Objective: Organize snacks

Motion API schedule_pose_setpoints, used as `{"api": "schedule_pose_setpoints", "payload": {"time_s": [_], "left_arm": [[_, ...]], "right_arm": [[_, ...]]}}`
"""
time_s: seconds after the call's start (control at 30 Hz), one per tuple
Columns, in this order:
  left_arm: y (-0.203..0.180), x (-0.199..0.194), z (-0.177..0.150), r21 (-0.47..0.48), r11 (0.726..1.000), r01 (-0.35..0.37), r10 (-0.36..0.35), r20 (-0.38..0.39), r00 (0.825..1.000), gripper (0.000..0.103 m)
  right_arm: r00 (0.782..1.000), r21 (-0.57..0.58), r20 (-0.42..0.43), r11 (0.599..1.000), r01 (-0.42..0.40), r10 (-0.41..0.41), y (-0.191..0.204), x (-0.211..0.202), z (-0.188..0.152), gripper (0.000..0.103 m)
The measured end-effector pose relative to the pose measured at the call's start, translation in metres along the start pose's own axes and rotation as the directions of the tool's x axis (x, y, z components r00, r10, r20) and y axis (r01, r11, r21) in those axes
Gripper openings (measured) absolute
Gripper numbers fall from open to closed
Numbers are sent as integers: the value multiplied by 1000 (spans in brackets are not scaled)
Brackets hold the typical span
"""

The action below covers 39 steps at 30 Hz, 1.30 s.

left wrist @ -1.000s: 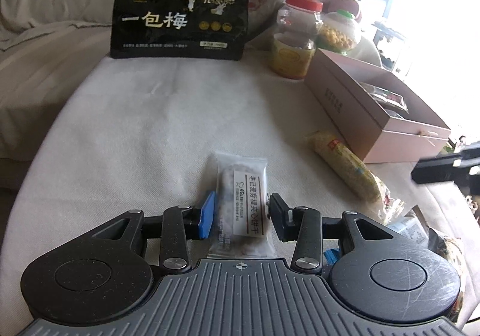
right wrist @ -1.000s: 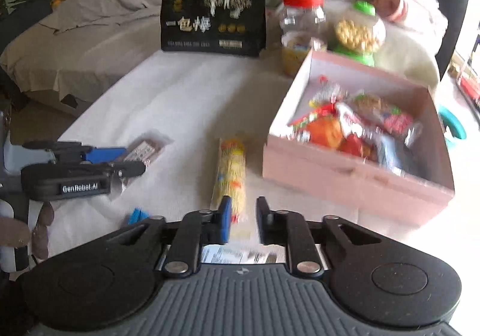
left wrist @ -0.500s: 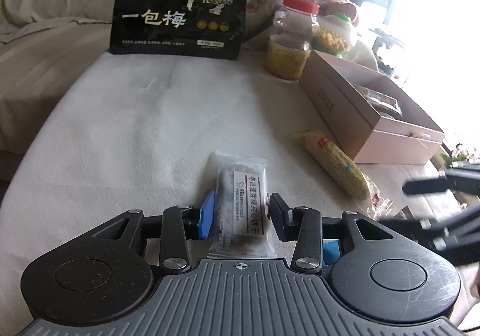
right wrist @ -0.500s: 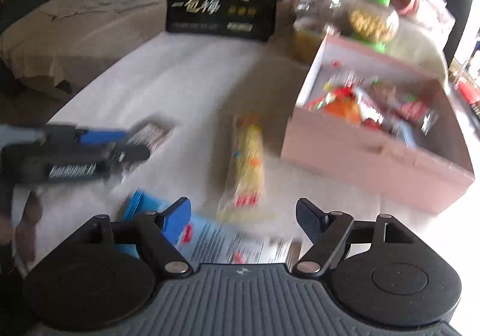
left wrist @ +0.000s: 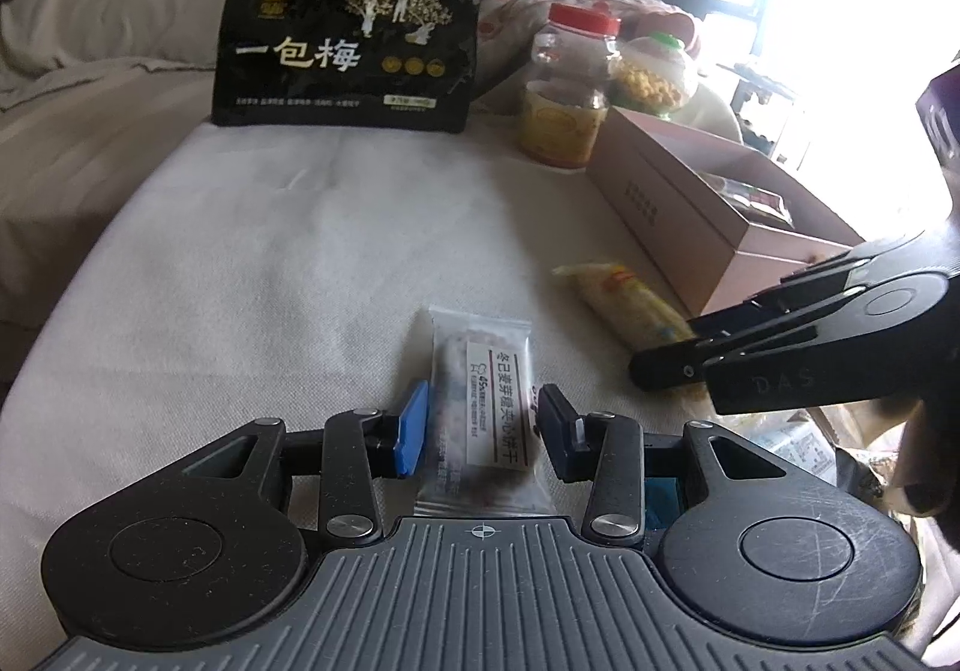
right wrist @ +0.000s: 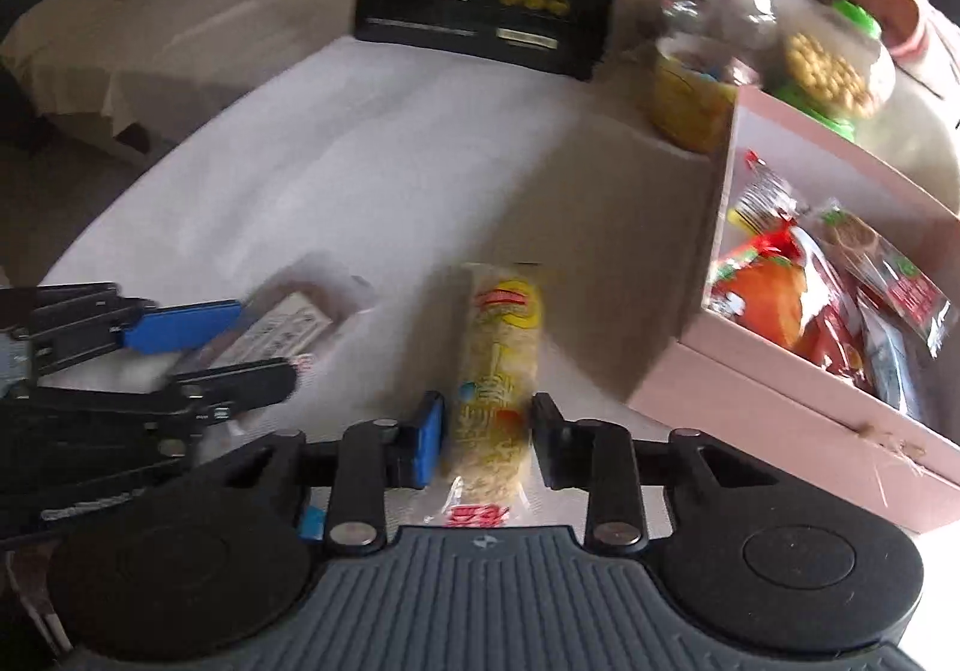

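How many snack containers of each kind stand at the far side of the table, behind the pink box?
Large black printed plum bag: 1
Clear plastic jar with red lid: 1
Round clear jar with green lid: 1
Total: 3

Your two wrist cameras look forward and down, close over the cloth-covered table (left wrist: 270, 263); both share the black bag (left wrist: 351, 41) and pink box (right wrist: 780, 401).

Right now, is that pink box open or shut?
Open. The pink box has no lid on top, and the right wrist view looks straight in at the red and orange snack packets piled inside.
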<state>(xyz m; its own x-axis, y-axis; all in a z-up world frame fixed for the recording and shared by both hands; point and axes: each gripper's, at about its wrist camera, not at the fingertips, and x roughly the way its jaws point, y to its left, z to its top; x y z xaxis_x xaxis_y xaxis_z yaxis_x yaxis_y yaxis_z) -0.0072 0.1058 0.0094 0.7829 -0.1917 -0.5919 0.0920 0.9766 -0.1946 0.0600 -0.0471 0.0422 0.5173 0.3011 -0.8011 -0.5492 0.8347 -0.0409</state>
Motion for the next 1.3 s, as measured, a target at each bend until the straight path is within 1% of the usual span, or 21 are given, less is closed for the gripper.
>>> {"api": "schedule_pose_setpoints", "payload": {"time_s": [0.13,0.23,0.33,0.37,0.4,0.43,0.47,0.57,0.63,0.67,0.73,0.83,0.87,0.9,0.93,1.0,1.07,1.13,1.2,1.23,1.3], "left_arm": [[0,-2,-1,5,1000,11,-11,-1,1000,44],[2,-3,-1,-4,1000,28,-28,-2,1000,45],[5,-5,1,-33,999,43,-44,-16,999,40],[4,-6,2,-42,998,54,-55,-21,998,35],[3,-7,2,-50,996,71,-72,-26,997,30],[1,-8,2,-53,995,84,-86,-27,996,26],[-3,-10,2,-47,995,92,-93,-23,995,19],[-20,-22,2,6,990,139,-139,0,990,17],[-30,-27,2,45,987,156,-157,8,988,17],[-33,-28,1,56,986,155,-156,5,988,17],[-34,-27,-2,61,990,127,-127,-7,992,17],[-30,-24,-2,35,995,98,-97,-37,995,17],[-27,-24,-1,22,995,98,-97,-39,994,17],[-24,-26,0,4,995,98,-98,-40,994,17],[-19,-27,2,-20,995,93,-94,-41,995,17],[-12,-31,7,-71,995,72,-75,-40,996,17],[-9,-35,10,-76,995,62,-64,-25,998,20],[-13,-35,13,-36,997,69,-71,-37,997,20],[-24,-34,14,25,995,94,-93,-55,994,20],[-33,-32,13,66,992,106,-102,-65,993,20],[-48,-26,11,139,984,110,-98,-92,991,20]], "right_arm": [[999,9,16,999,-52,52,2,-15,-1,29],[997,27,43,998,-58,56,-1,-34,-3,29],[995,43,83,998,-56,52,-7,-58,-9,28],[994,51,97,997,-56,51,-9,-67,-13,27],[993,59,112,997,-55,48,-12,-76,-16,20],[991,68,127,996,-49,40,-16,-85,-20,16],[990,80,141,996,-41,29,-20,-93,-24,16],[985,118,175,993,-11,-10,-34,-114,-41,16],[984,154,171,988,23,-49,-44,-117,-50,16],[984,174,165,984,39,-68,-48,-118,-55,16],[981,195,170,979,62,-96,-55,-123,-68,16],[974,205,185,974,94,-133,-62,-125,-85,17],[971,205,186,972,113,-152,-64,-123,-90,19],[970,204,180,971,127,-165,-66,-119,-93,25],[970,213,166,966,143,-180,-70,-113,-97,34],[972,260,128,953,158,-196,-80,-99,-103,43],[977,313,107,939,145,-186,-90,-87,-109,47],[979,363,94,922,137,-183,-99,-77,-116,55],[980,398,80,907,137,-183,-107,-68,-121,58],[978,403,95,905,135,-188,-108,-68,-124,58],[975,402,102,905,139,-195,-107,-69,-125,60]]}}
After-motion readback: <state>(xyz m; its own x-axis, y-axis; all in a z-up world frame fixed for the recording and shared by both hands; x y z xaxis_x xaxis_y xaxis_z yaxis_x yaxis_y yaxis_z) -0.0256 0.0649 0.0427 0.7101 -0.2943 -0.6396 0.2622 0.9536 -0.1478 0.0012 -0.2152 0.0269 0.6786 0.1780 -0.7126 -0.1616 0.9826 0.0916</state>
